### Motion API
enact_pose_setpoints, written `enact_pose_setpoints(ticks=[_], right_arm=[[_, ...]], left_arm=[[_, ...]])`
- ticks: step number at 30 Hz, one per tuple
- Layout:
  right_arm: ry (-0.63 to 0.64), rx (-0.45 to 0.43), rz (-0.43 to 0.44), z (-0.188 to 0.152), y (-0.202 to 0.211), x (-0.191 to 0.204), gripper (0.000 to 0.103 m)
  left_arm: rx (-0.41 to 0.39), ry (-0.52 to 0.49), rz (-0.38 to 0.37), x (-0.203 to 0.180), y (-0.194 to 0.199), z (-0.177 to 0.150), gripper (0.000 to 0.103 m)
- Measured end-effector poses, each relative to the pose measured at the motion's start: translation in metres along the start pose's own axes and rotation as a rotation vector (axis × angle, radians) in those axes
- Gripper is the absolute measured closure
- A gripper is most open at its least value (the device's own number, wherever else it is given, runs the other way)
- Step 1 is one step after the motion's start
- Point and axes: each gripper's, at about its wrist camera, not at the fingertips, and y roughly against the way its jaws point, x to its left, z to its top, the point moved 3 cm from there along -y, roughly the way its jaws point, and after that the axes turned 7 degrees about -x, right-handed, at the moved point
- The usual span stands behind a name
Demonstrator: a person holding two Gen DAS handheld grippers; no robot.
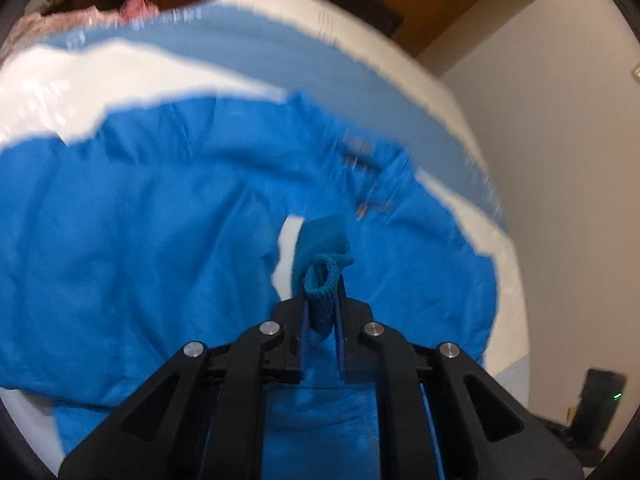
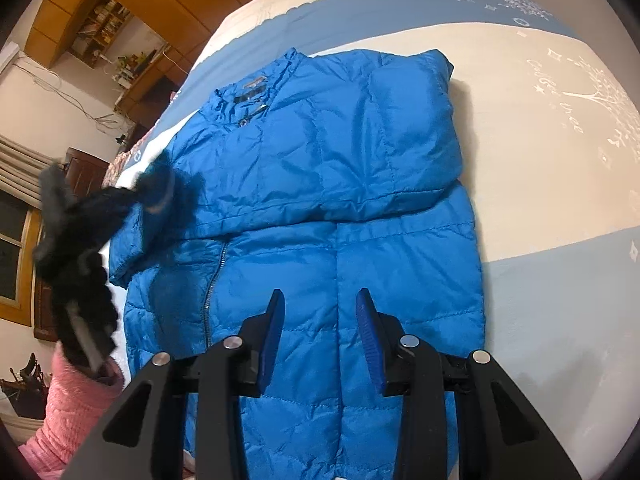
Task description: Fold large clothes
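While plenty of bare bed [image 2: 540, 152] is left to the right of and beyond it, the blue puffer jacket [image 2: 320, 168] is laid front-up mid-mattress, collar at the far end, one sleeve folded across the chest. Its knit cuff [image 1: 322, 296] is pinched in the left hand-held gripper [image 1: 321, 304], blurred at left in the right view. The right hand-held gripper [image 2: 320, 320] is held partly open above the hem, nothing gripped.

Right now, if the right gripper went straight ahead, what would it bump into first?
Most likely the blue jacket. The right gripper points down at its lower front with open, empty jaws and nothing in between, though depth is hard to judge.
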Motion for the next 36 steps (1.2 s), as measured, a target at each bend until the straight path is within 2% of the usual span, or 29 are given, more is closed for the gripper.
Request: enact_pose_setpoints(ticks=[3,5,7,9,10,12,15,16,17,19,25,26,27,28,29,32,36], right_arm=[[0.026,0.007,0.002,0.009,-0.006,0.008,0.065],[0.049,0.009,0.011,0.018,-0.012,0.016,0.063],[0.075,0.016,0.03,0.028,-0.018,0.028,0.06],[0.105,0.035,0.073,0.04,-0.03,0.05,0.06],[0.115,0.045,0.089,0.044,-0.036,0.057,0.06],[0.155,0.075,0.137,0.054,-0.053,0.084,0.06],[0.187,0.12,0.186,0.064,-0.077,0.112,0.06],[0.189,0.145,0.215,0.069,-0.091,0.123,0.06],[0.186,0.166,0.231,0.073,-0.102,0.13,0.06],[0.181,0.197,0.24,0.079,-0.124,0.14,0.06],[0.196,0.275,0.267,0.086,-0.175,0.155,0.057],[0.21,0.277,0.27,0.086,-0.179,0.158,0.06],[0.226,0.276,0.273,0.086,-0.181,0.16,0.072],[0.238,0.273,0.282,0.087,-0.18,0.162,0.078],[0.246,0.265,0.293,0.087,-0.177,0.162,0.093],[0.267,0.193,0.302,0.095,-0.152,0.158,0.095],[0.264,0.08,0.265,0.115,-0.104,0.133,0.095]], left_arm=[[0.061,-0.017,-0.022,-0.002,-0.014,-0.015,0.09],[0.081,-0.016,-0.077,-0.007,-0.006,-0.02,0.078],[0.087,-0.003,-0.161,-0.008,0.013,-0.021,0.054],[0.048,-0.009,-0.21,-0.001,0.04,-0.019,0.05],[0.028,-0.012,-0.2,0.003,0.049,-0.016,0.05],[-0.035,-0.012,-0.096,0.027,0.069,-0.008,0.05],[-0.077,-0.024,0.165,0.073,0.081,0.001,0.05],[-0.072,-0.02,0.235,0.089,0.081,0.002,0.053],[-0.069,-0.013,0.256,0.097,0.08,0.003,0.055],[-0.049,0.011,0.253,0.114,0.072,0.002,0.058],[-0.03,0.01,0.25,0.124,0.053,0.0,0.058],[-0.031,0.012,0.246,0.124,0.052,0.001,0.058],[-0.028,0.019,0.242,0.125,0.052,0.002,0.058],[-0.025,0.024,0.24,0.125,0.053,0.003,0.058],[-0.024,0.021,0.24,0.122,0.057,0.003,0.058],[-0.046,-0.008,0.252,0.113,0.071,0.007,0.057],[-0.113,-0.031,0.225,0.095,0.092,0.018,0.054]])
